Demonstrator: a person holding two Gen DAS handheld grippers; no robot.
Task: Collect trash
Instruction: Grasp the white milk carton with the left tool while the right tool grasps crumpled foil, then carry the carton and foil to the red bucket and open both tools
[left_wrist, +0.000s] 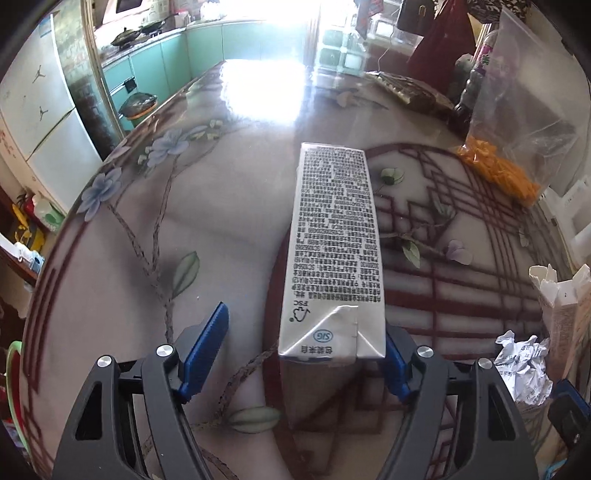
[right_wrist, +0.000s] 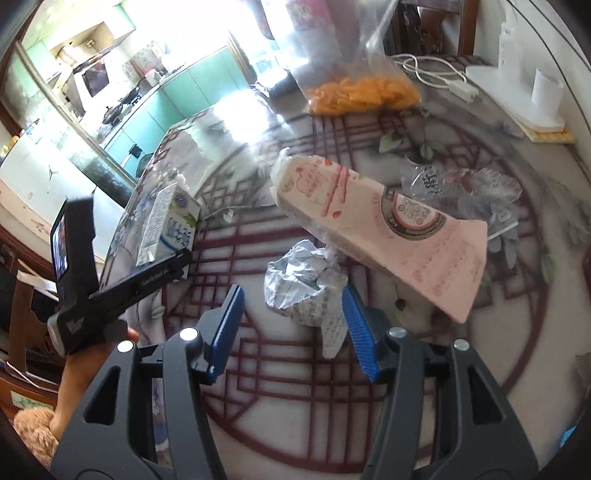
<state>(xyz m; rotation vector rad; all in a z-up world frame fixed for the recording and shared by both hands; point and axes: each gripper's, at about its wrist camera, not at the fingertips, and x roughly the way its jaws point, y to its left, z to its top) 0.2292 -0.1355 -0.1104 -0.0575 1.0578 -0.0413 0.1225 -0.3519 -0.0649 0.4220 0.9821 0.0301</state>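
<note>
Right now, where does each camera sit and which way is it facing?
Left wrist: on the left gripper, angled down at the carton on the table; both blue fingers show.
Right wrist: on the right gripper, angled down at the paper ball and pink box; its fingers and a hand show.
Shared: carton, paper ball, table.

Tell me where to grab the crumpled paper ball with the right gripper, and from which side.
Take the crumpled paper ball across its bulky upper wad, coming down from above and the near side. Its loose flap trails toward the right gripper, too thin to hold.
</note>
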